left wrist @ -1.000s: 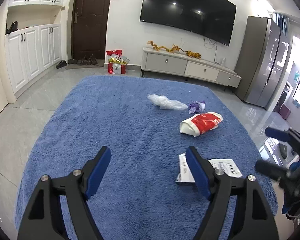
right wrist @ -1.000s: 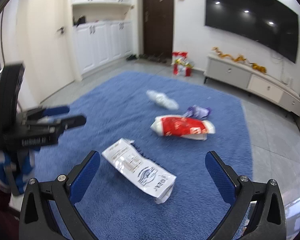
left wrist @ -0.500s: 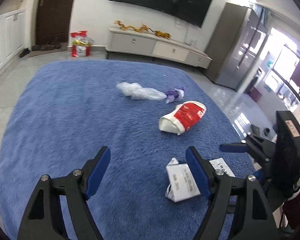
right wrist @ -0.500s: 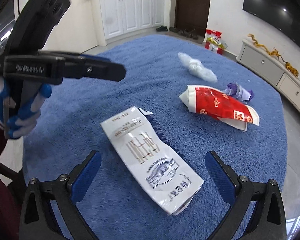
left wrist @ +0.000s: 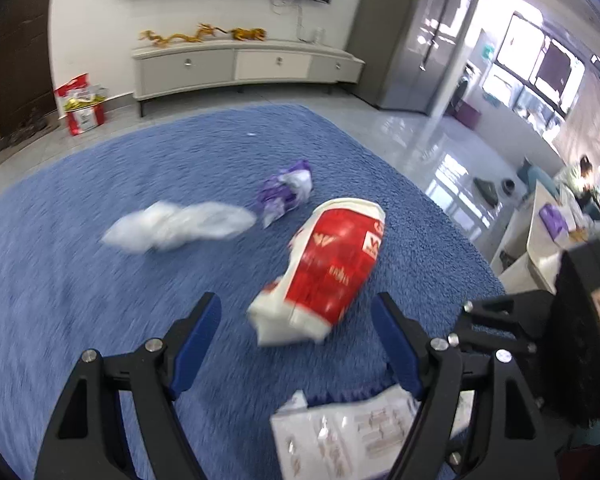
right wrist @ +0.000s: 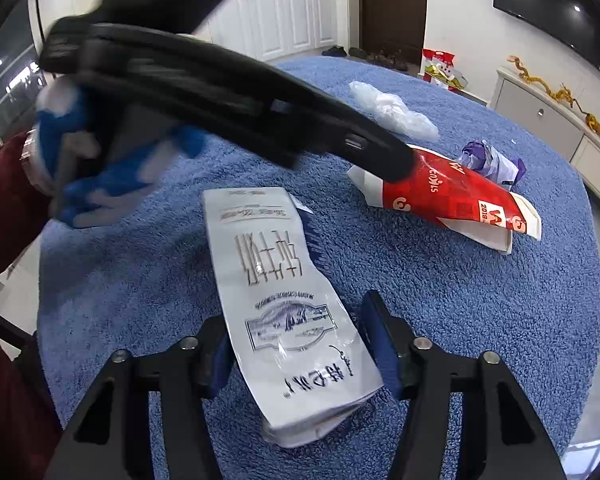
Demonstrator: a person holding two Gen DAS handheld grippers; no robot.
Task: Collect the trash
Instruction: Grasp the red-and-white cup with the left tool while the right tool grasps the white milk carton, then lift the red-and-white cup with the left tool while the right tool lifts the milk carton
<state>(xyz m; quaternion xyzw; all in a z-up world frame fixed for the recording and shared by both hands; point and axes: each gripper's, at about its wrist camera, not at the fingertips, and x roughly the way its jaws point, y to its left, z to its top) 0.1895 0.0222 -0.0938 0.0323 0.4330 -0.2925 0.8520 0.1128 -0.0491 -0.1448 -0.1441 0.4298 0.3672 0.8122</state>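
Four pieces of trash lie on a blue rug (left wrist: 80,280). A flat white printed pouch (right wrist: 284,304) lies between the fingers of my right gripper (right wrist: 300,348), whose jaws stand close on either side of its near end; it also shows in the left wrist view (left wrist: 340,436). A red and white bag (left wrist: 328,268) lies just ahead of my open left gripper (left wrist: 300,340), also visible in the right wrist view (right wrist: 456,200). A clear plastic bag (left wrist: 176,226) and a purple wrapper (left wrist: 286,192) lie beyond.
The left gripper's body (right wrist: 220,96) crosses the right wrist view above the pouch. A TV cabinet (left wrist: 236,66), a red gift bag (left wrist: 82,110) and a grey fridge (left wrist: 416,40) stand beyond the rug. Tile floor surrounds the rug.
Both grippers moved forward and down. The right jaws narrowed around the white pouch's near end. The left gripper swung right and now faces the red and white bag.
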